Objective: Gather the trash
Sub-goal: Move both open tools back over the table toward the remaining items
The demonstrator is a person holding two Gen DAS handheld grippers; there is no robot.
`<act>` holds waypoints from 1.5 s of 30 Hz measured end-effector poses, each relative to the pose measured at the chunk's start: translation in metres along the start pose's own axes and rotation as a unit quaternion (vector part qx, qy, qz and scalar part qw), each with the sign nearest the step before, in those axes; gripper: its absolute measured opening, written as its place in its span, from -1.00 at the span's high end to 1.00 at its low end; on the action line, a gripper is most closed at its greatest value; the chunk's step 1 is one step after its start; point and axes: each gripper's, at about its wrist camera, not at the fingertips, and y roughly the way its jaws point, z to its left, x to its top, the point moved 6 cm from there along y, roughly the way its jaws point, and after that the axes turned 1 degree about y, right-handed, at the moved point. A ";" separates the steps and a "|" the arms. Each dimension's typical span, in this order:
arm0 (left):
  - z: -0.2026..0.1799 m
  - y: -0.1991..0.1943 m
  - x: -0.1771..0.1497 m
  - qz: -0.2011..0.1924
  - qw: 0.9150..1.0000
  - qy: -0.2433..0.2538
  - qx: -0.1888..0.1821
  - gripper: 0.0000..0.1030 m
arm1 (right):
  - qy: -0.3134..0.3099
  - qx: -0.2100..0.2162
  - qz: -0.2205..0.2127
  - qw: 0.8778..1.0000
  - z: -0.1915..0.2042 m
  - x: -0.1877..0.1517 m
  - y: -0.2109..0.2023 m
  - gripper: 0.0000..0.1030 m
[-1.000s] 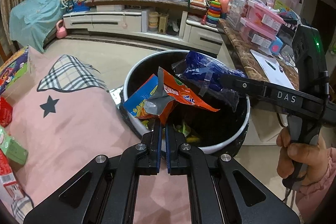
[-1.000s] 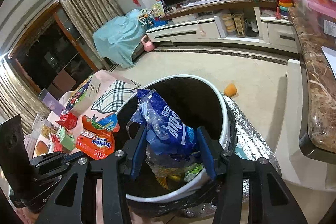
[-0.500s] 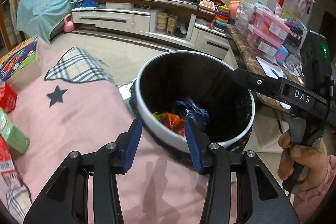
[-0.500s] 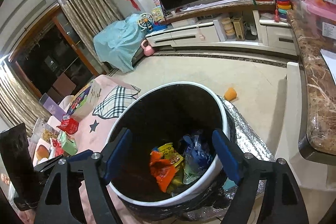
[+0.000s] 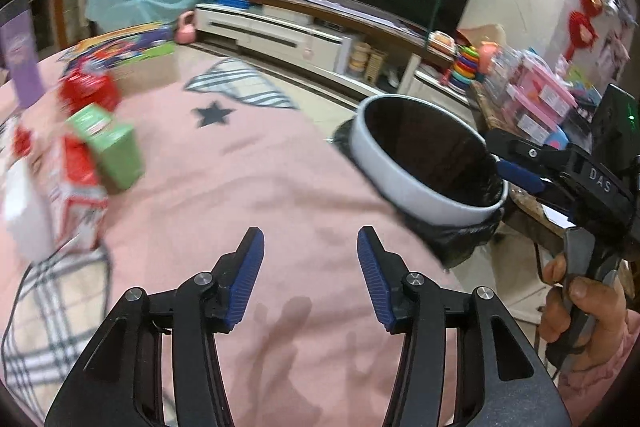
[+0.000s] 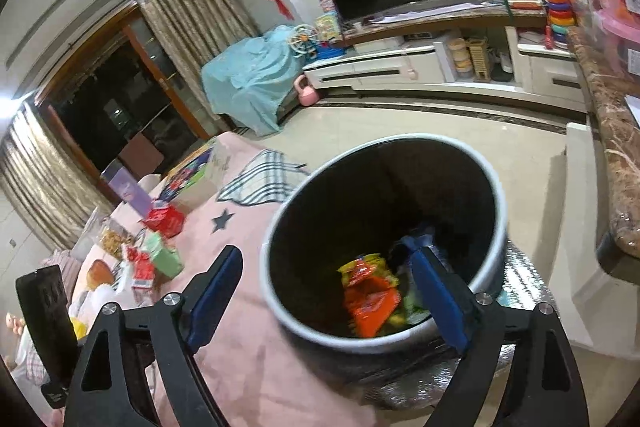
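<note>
Left gripper (image 5: 310, 267): jaws wide apart, empty, over the pink star-print tabletop cloth (image 5: 248, 163).
Right gripper (image 6: 328, 291): jaws wide apart, empty, above the bin's near rim.
Bin: round white-rimmed trash bin with black liner (image 6: 494, 187), right of the tabletop.
Trash: orange and yellow crumpled snack wrappers (image 6: 370, 301) at bin bottom.
Remaining: green carton (image 5: 108, 147), red packets (image 5: 86, 89), far left; blurred.

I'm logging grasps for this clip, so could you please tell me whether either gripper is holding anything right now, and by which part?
Nothing is held. The left gripper and the right gripper are both open and empty; the wrappers lie in the bin.
</note>
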 end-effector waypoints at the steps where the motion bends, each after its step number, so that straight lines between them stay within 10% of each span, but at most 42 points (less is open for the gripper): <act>1: 0.006 -0.004 -0.004 -0.002 1.000 -0.005 0.003 0.05 | -0.005 0.004 0.001 1.000 0.007 -0.003 0.000 -0.72; 45: 0.265 -0.117 -0.091 -0.054 0.956 -0.238 0.162 -0.33 | -0.070 0.132 0.118 0.982 0.215 -0.113 0.102 -0.70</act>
